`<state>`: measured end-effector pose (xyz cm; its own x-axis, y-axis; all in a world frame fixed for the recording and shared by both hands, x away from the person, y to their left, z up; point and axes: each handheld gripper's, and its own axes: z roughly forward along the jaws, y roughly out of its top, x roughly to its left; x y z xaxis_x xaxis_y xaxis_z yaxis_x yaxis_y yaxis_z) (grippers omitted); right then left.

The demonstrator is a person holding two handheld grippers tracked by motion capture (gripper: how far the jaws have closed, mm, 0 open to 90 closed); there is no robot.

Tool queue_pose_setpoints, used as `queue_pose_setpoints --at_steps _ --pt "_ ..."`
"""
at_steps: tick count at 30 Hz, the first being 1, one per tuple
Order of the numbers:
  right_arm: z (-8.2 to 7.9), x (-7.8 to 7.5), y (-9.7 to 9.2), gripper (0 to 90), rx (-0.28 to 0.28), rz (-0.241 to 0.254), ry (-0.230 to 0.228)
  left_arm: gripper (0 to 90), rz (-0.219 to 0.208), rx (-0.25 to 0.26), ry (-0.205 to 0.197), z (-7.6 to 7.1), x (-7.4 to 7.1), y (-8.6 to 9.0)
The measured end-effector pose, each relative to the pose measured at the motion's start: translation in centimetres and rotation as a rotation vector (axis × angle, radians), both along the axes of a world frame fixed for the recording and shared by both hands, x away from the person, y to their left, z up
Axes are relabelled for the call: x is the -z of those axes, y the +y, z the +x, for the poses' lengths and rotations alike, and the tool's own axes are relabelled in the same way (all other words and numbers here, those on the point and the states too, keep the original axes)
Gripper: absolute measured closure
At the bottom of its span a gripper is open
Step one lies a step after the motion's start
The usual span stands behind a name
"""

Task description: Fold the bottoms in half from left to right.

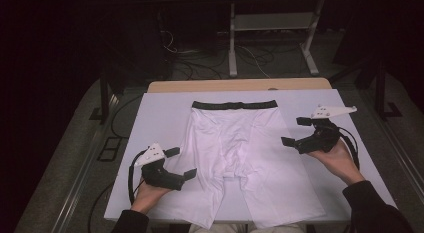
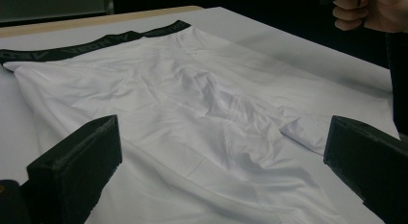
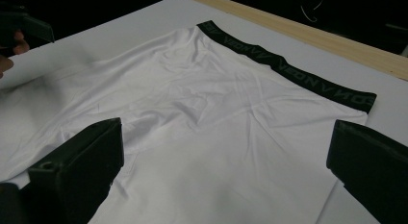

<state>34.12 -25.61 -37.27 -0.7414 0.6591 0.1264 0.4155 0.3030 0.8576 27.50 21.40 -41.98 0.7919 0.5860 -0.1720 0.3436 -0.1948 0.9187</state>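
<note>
One pair of white boxer briefs (image 1: 235,153) lies flat on the white board (image 1: 160,113) that covers the worktop (image 1: 240,85), its long axis running away from the person: the black waistband (image 1: 234,104) at the far end, the two legs pointing back toward the near edge. The hems of both legs reach that edge, where the left one is cut off from sight in the high view. The lettering on the waistband is too small to read there. Two grippers flank the garment, one to each side: the left gripper (image 1: 181,164) beside the left leg, the right gripper (image 1: 295,131) off the right hip, both with jaws released and spread wide, touching nothing.
</note>
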Motion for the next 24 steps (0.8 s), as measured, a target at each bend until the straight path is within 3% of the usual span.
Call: queue_pose_setpoints --at_steps 12,24 --pt "2.0 -0.6 1.7 0.0 -0.021 -0.012 -0.006 0.0 -0.002 0.000 0.002 0.0 0.0 0.0" --pt "4.3 0.0 2.8 0.0 -0.014 -0.022 0.020 0.0 -0.008 0.000 0.002 -0.1 0.0 0.0"
